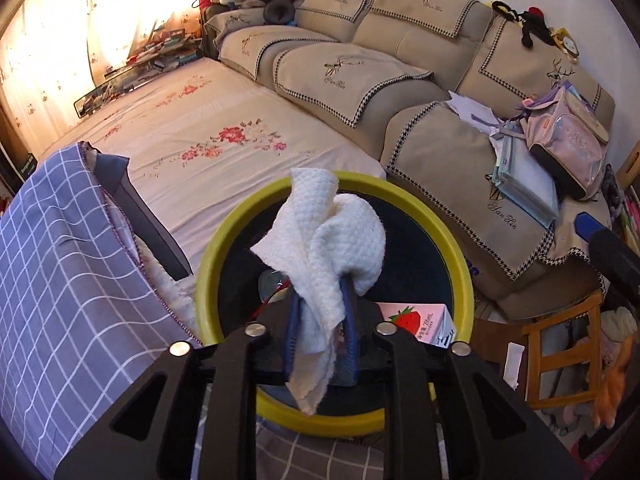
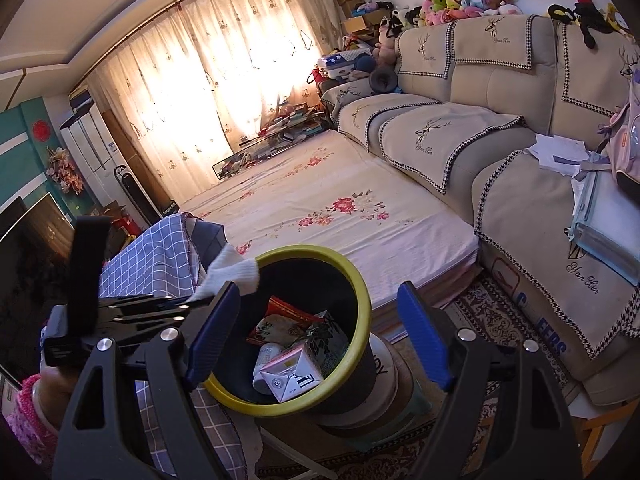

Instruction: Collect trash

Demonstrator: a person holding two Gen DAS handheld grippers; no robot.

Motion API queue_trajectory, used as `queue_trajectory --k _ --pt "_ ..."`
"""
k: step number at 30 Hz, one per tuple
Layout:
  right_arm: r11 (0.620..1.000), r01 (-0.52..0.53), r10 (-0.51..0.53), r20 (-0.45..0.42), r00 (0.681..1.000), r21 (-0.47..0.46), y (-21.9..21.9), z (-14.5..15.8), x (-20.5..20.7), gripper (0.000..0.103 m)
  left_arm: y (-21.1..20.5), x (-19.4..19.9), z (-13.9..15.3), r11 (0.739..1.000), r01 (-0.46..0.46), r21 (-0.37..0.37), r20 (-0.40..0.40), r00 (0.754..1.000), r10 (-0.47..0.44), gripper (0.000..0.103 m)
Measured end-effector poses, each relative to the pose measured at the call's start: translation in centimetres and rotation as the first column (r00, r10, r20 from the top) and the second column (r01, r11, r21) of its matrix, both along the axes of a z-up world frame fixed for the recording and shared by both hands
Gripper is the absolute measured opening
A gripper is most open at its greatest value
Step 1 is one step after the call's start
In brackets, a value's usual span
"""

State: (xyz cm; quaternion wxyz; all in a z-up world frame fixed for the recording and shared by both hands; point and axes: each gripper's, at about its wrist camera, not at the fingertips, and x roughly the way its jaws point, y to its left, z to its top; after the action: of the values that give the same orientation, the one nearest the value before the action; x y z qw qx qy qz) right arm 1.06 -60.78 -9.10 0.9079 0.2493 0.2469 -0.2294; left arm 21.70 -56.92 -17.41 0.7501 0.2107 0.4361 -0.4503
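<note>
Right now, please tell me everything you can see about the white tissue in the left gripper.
The white tissue is a crumpled sheet with a quilted, dimpled texture, like soft paper or thin cloth. It stands between the blue fingers of the left gripper, bunched above them, one loose end hanging below. It is over the open yellow-rimmed bin, not yet inside.

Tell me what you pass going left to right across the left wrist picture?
Blue checked cloth → yellow-rimmed trash bin → white paper towel in the left gripper → pink backpack.
</note>
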Motion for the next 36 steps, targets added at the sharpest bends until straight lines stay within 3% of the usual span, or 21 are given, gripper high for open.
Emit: queue_trajectory --k 1,2,3,9,14,18,20,24,29,32,36 --pt "1.0 0.0 0.0 0.0 1.0 0.0 0.1 0.1 0.0 0.077 -0.3 0.2 -0.4 1.0 -0.005 0.009 -0.008 1.0 0.005 0.041" --pt "1.0 -0.001 0.001 0.0 1.0 0.0 0.1 0.2 0.1 0.077 -0.5 0.4 -0.8 1.0 -0.011 0.016 -0.012 1.0 0.011 0.059" --pt "1.0 -0.005 0.005 0.0 1.0 -0.003 0.3 0.3 0.1 0.078 -0.8 0.6 -1.2 0.999 -0.022 0.023 -0.011 1.0 0.022 0.064" --pt "0.999 -0.018 0.017 -0.015 1.0 -0.04 1.4 1.2 0.0 0.081 1.9 1.4 -2.2 0.996 -0.085 0.036 -0.038 0.996 0.086 0.077" --pt "0.997 -0.052 0.05 -0.028 0.998 -0.057 3.0 1.8 0.2 0.085 8.1 0.1 0.8 0.986 -0.164 -0.033 0.014 0.986 0.164 0.088" --pt "0.99 -0.116 0.113 -0.037 0.993 -0.079 5.3 2.3 0.6 0.089 15.5 -2.3 4.2 0.961 -0.251 -0.115 0.102 0.96 0.262 0.098" --pt "0.983 -0.156 0.152 -0.048 0.987 -0.098 7.0 2.6 0.8 0.092 19.4 -3.4 5.5 0.939 -0.309 -0.149 0.143 0.933 0.329 0.098" --pt "0.964 -0.234 0.227 -0.068 0.972 -0.125 10.2 3.3 1.4 0.096 28.5 -6.0 7.3 0.872 -0.446 -0.2 0.215 0.849 0.483 0.098" --pt "0.932 -0.322 0.312 -0.084 0.947 -0.168 14.3 4.4 1.7 0.096 39.0 -8.6 8.6 0.754 -0.61 -0.246 0.2 0.729 0.655 0.098" --pt "0.915 -0.353 0.345 -0.079 0.935 -0.196 16.3 5.3 1.2 0.096 43.9 -10.5 9.7 0.696 -0.667 -0.265 0.205 0.666 0.717 0.098" --pt "0.904 -0.36 0.356 -0.06 0.933 -0.232 18.2 6.9 -0.4 0.096 48.1 -13.4 11.6 0.652 -0.696 -0.299 0.235 0.609 0.758 0.098"
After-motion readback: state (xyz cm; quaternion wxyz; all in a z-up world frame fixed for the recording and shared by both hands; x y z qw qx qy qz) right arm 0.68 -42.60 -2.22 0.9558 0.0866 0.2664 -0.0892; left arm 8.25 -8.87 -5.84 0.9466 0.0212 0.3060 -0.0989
